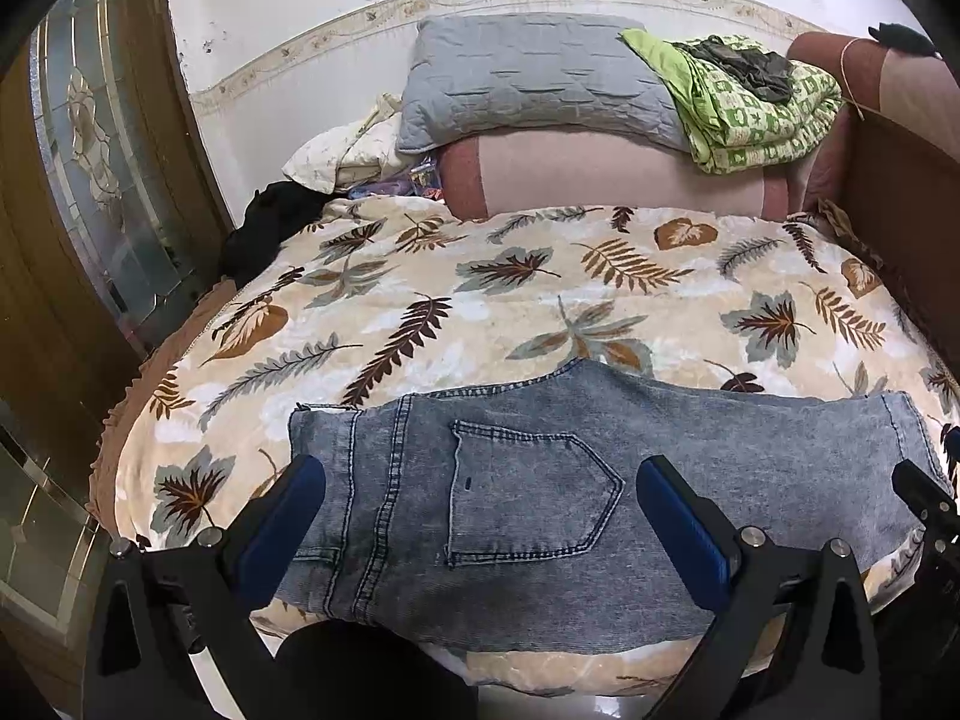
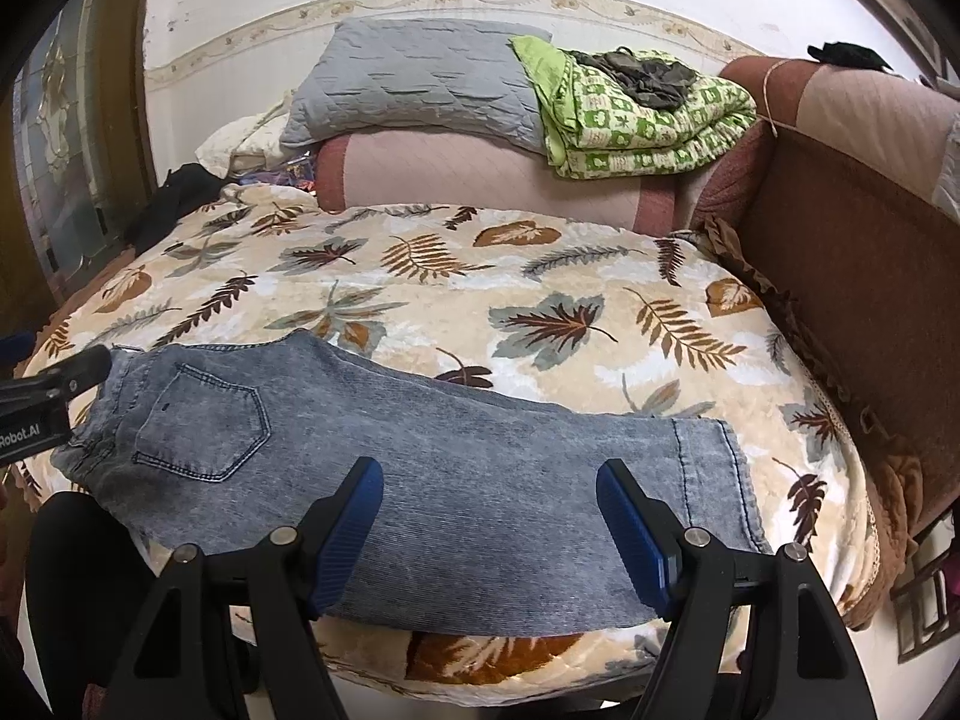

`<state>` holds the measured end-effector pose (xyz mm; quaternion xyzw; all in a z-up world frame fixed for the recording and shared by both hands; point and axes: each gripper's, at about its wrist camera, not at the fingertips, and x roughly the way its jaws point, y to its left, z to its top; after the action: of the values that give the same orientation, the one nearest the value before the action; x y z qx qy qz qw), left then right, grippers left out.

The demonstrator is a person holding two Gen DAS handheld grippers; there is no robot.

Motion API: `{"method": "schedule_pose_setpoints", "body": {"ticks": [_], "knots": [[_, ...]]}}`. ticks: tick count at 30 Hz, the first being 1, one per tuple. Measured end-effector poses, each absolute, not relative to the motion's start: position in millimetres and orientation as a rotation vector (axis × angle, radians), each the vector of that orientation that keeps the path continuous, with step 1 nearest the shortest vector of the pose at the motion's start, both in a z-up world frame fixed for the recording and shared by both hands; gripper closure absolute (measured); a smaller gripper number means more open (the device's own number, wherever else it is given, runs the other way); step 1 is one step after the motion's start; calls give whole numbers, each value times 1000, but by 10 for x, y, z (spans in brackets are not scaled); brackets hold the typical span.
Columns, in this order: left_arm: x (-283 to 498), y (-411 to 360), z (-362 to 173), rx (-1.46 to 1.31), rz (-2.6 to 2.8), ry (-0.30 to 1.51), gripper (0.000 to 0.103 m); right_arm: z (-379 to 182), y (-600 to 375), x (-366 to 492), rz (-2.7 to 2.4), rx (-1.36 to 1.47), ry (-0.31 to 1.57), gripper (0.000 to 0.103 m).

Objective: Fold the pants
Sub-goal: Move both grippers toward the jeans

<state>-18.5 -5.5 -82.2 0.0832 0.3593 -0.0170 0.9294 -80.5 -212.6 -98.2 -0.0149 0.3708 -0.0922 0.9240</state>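
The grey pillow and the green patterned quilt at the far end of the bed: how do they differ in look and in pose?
The grey pillow is plain grey with stitched quilting; the green patterned quilt is bright green and cream with a small print. The pillow lies as one flat piece, while the quilt is folded into layers. A dark crumpled garment lies on the quilt; none lies on the pillow. Both rest on the pink bolster, side by side.

One pair of jeans [image 1: 540, 498], one grey pillow [image 1: 528, 78], perhaps two folded blankets [image 1: 762, 114].
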Motion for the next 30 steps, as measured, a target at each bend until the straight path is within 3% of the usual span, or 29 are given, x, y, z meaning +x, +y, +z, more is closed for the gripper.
{"method": "schedule_pose_setpoints", "body": {"ticks": [13,21,30], "knots": [[37,28,-1099,193,4,827,0,-1234,-2675,-793,-258,41,815,26],[514,396,-1540,159,187,1009,0,-1537,-3893,-982,-416,453,855,26],[629,55,-1805,226,133,1066,0,-1888,-3687,-739,-377,430,949,26]]}}
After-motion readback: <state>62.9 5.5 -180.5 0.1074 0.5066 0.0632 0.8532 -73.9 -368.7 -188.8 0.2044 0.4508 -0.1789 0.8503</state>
